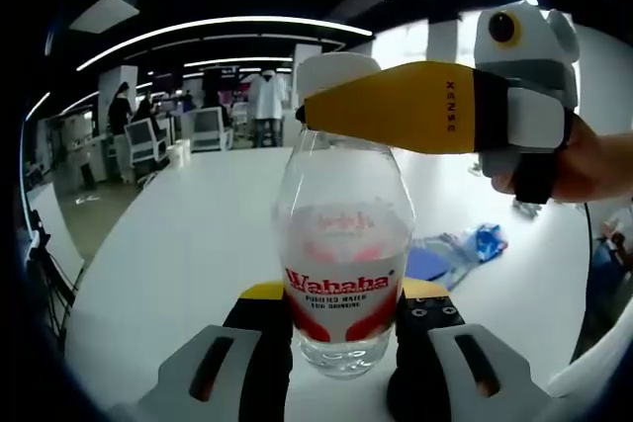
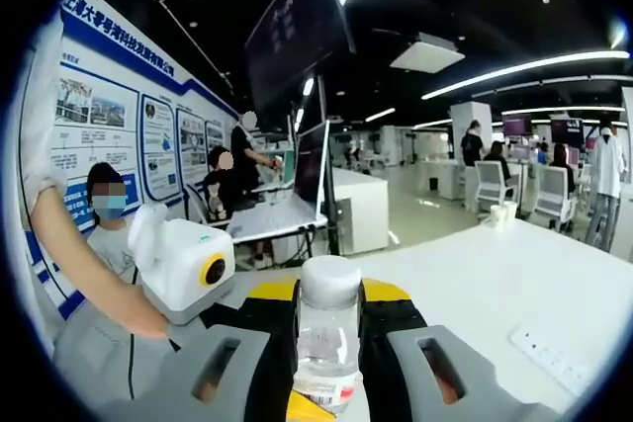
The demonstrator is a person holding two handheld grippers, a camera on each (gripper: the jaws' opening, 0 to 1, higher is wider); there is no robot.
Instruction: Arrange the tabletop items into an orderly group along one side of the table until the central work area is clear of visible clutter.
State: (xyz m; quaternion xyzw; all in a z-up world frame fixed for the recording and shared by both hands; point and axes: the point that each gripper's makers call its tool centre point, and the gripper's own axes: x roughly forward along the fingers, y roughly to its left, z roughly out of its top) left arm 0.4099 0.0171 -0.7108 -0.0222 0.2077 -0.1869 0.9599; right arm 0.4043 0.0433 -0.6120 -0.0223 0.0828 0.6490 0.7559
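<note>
Bottle held by both grippers, mid-frame.
Left gripper pinches the Wahaha water bottle at its base; right gripper pinches its neck below the cap. Likely next: carry it to the table edge.

A white table stretches ahead of the jaws. A clear water bottle stands on it, between the left jaws. Blue wrapping lies on the table beyond the jaws, to the right. In the right gripper view, a white power strip lies right of the jaws.
</note>
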